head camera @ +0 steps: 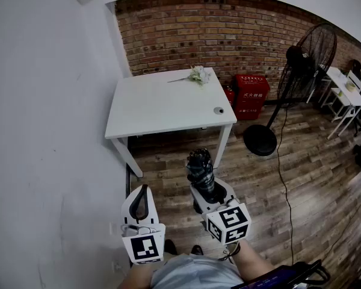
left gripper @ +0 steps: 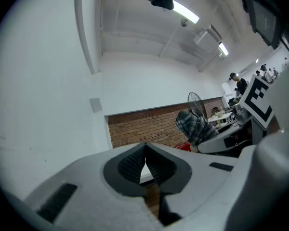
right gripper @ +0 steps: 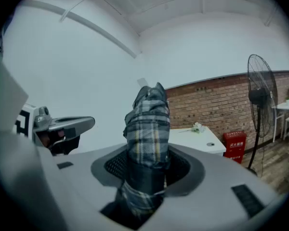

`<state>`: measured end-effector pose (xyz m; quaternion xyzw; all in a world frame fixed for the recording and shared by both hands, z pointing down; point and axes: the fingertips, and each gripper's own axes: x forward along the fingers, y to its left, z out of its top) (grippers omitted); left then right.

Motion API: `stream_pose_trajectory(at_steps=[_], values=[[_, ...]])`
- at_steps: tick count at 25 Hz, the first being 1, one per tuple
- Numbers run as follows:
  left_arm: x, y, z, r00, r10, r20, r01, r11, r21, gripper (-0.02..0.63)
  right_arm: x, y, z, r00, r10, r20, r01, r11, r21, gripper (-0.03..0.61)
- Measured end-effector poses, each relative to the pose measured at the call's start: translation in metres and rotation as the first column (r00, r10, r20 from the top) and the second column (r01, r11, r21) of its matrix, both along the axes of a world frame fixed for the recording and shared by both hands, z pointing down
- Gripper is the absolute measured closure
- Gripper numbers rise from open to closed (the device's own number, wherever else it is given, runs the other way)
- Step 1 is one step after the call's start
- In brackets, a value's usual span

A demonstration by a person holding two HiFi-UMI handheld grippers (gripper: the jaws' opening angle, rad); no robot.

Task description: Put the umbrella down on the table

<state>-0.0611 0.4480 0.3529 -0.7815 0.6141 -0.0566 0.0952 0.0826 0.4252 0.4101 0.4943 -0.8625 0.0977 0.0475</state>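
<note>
Plaid umbrella (head camera: 200, 166), one, folded, held clear of the one white table (head camera: 145, 114).
Head view: two grippers. The right gripper (head camera: 206, 188) has its jaws pinching the umbrella over the wood floor (head camera: 168, 176), short of the table's near edge. The left gripper (head camera: 142, 202) is close to the white wall (head camera: 48, 131). On the table are one flower sprig (head camera: 198, 74) at the far edge and one small round thing (head camera: 218, 110) near the right edge, with open top between them. Left gripper view: jaws pressed together at the tips, nothing between. Right gripper view: the umbrella's strapped lower part sits between the pads.
</note>
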Motion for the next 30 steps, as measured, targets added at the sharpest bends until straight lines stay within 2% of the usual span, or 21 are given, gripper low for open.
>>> stream_pose_trajectory(at_steps=[17,22,26,30], values=[[-0.014,-0.005,0.009,0.999,-0.032,-0.006,0.032,0.999,0.018,0.608,0.001,-0.003,0.005,1.000,0.001,0.009,-0.001,1.000,0.006,0.388],[-0.024,-0.039,0.014,0.999,-0.043,-0.023,0.042,0.999,-0.007,0.608,-0.003,-0.036,0.012,1.000,0.010,-0.006,-0.010,1.000,-0.011,0.388],[-0.031,-0.067,0.022,0.999,-0.040,-0.014,0.040,0.999,0.009,0.607,-0.003,-0.059,0.021,1.000,0.021,-0.014,-0.021,1.000,-0.018,0.388],[-0.044,-0.113,0.029,0.999,-0.043,-0.017,0.042,0.999,-0.018,0.608,-0.021,-0.102,0.032,1.000,0.021,-0.010,-0.021,0.999,-0.039,0.388]])
